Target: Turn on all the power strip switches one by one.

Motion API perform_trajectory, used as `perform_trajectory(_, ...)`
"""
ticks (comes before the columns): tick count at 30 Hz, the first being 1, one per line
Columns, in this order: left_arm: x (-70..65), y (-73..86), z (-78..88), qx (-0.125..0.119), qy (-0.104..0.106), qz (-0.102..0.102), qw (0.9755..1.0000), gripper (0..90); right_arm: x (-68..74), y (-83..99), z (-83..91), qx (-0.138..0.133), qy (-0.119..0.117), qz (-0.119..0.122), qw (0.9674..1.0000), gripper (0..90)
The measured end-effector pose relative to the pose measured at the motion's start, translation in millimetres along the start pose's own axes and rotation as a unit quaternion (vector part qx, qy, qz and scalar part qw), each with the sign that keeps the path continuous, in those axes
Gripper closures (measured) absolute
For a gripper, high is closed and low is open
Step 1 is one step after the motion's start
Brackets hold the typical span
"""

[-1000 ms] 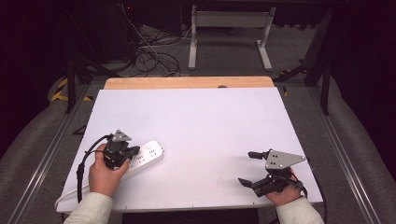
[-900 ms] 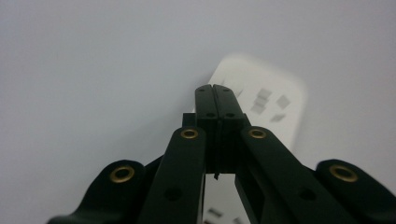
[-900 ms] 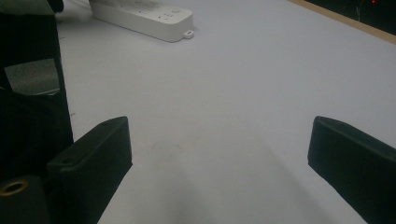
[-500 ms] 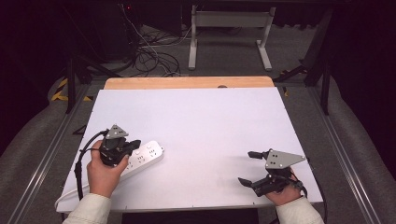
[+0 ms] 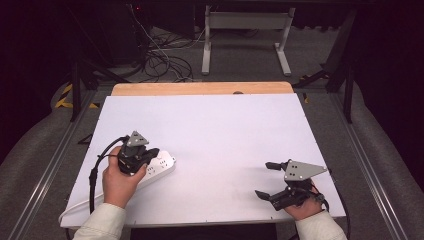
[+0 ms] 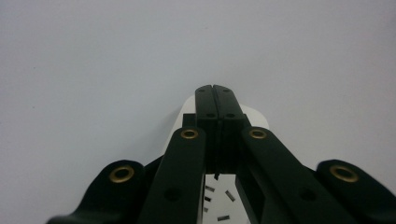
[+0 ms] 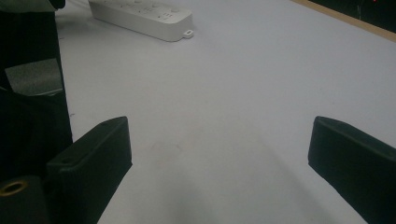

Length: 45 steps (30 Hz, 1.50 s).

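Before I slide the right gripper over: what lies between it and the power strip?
Nothing: in the high view, bare white table separates the right gripper from the power strip.

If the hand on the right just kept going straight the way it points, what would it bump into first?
Probably nothing: the open right gripper points left across the bare table. The power strip lies far off, to one side of that line, though depth is hard to judge.

Smooth white plastic power strip lies on a matt white tabletop edged in wood.
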<state>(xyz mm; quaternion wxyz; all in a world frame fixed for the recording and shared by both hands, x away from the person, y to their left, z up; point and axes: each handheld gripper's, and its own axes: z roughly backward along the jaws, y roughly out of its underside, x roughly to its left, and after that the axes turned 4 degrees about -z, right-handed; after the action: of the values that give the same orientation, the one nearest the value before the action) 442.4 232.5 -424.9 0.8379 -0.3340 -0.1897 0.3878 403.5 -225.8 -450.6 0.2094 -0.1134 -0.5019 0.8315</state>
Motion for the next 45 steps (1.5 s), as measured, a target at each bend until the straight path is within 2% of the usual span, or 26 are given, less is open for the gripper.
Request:
perform_trajectory(17, 5.7, 0.5, -25.9, 0.034, 0.001, 0.004, 0.9994, 90.0, 0.2, 0.0, 0.2, -0.001, -0.001, 0.002, 1.0, 6.3)
perform_trajectory(25, 5.4, 1.9, -29.7, 0.048, -0.01, -0.001, 0.9988, 90.0, 0.3, -0.1, 0.5, -0.001, -0.002, 0.002, 1.0, 6.3)
perform_trajectory(28, 5.4, 2.3, -30.7, 0.052, -0.008, 0.0, 0.9986, 90.0, 0.4, -0.1, 0.6, -0.001, -0.002, 0.002, 1.0, 6.3)
perform_trajectory(32, 5.1, 2.3, -31.6, 0.052, -0.008, -0.002, 0.9986, 90.0, 0.4, -0.1, 0.5, 0.0, -0.002, 0.003, 1.0, 6.3)
perform_trajectory(35, 2.9, 1.9, -32.0, 0.054, -0.015, -0.011, 0.9984, 90.0, 0.4, -0.1, 0.5, -0.001, -0.002, 0.002, 1.0, 6.3)
perform_trajectory(39, 3.4, 2.4, -31.8, 0.053, -0.015, -0.005, 0.9985, 90.0, 0.5, -0.1, 0.4, 0.0, -0.003, 0.002, 1.0, 6.3)
perform_trajectory(45, 2.3, 2.3, -32.4, 0.056, -0.018, -0.009, 0.9982, 90.0, 0.7, 0.0, 0.3, 0.0, -0.003, 0.002, 1.0, 6.3)
